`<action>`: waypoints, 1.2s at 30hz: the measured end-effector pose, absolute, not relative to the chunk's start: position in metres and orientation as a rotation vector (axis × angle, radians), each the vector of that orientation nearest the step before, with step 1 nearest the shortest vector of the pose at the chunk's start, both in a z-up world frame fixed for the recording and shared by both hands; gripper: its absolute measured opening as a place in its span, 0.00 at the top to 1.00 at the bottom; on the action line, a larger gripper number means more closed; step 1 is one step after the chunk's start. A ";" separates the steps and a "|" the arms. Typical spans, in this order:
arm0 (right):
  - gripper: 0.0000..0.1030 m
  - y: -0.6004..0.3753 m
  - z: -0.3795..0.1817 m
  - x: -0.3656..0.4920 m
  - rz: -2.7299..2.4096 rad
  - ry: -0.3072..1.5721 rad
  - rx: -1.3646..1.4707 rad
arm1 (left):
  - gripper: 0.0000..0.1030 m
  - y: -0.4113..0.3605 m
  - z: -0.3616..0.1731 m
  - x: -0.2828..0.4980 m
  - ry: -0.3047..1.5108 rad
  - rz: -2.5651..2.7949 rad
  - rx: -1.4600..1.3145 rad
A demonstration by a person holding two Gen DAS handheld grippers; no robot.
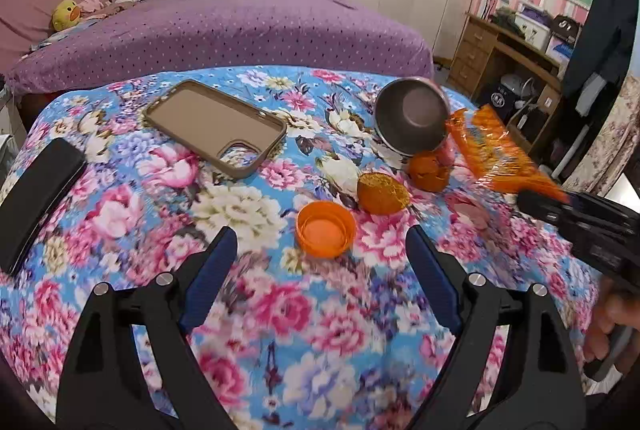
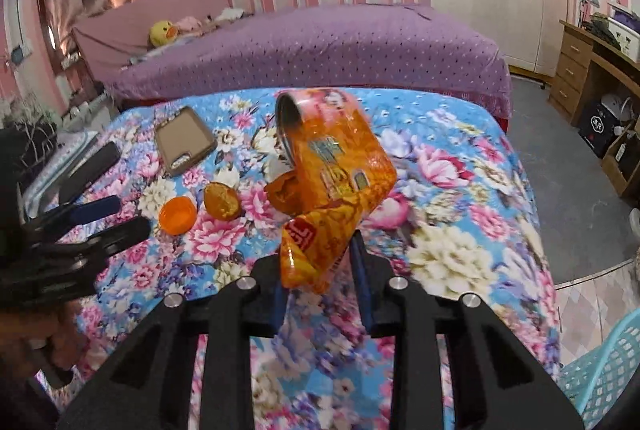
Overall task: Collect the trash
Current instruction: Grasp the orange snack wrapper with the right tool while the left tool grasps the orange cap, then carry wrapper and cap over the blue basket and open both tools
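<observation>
At the centre of the right wrist view, the right gripper (image 2: 320, 262) clenches an orange wrapper (image 2: 340, 174); only the left view shows the left gripper (image 1: 320, 250) released above an orange cap (image 1: 326, 228) on the tabletop (image 1: 320, 330).

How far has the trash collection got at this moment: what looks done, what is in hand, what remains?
Done: nothing visibly binned; only the corner of a turquoise basket shows.
In hand: the right gripper is shut on the orange wrapper, lifted off the floral cloth. The left gripper is open near the orange cap.
Left: the cap and orange peels. The phone case looks like no trash.
</observation>
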State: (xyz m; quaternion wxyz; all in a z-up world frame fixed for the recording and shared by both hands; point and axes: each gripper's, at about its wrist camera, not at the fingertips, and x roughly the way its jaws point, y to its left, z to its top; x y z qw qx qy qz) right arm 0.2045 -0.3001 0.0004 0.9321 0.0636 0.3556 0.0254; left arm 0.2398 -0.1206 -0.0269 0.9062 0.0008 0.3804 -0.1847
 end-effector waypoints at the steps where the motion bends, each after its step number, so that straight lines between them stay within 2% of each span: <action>1: 0.73 -0.306 0.000 0.204 0.052 0.729 0.137 | 0.19 -0.124 -0.029 0.245 0.796 -0.379 0.008; 4: 0.73 -0.318 -0.002 0.199 0.047 0.728 0.155 | 0.19 -0.136 -0.040 0.258 0.849 -0.372 0.051; 8: 0.73 -0.322 0.003 0.192 0.071 0.702 0.163 | 0.44 -0.146 -0.054 0.266 0.899 -0.373 0.091; 10: 0.73 -0.324 0.003 0.188 0.080 0.697 0.170 | 0.62 -0.146 -0.053 0.266 0.890 -0.384 0.085; 17: 0.73 -0.322 0.004 0.181 0.081 0.688 0.170 | 0.62 -0.130 -0.035 0.250 0.825 -0.406 0.016; 26: 0.73 -0.314 0.031 0.142 0.076 0.574 0.132 | 0.62 -0.112 0.005 0.187 0.706 -0.423 0.003; 36: 0.73 -0.348 0.054 0.071 -0.050 0.467 0.083 | 0.62 -0.155 0.015 0.141 0.670 -0.533 -0.009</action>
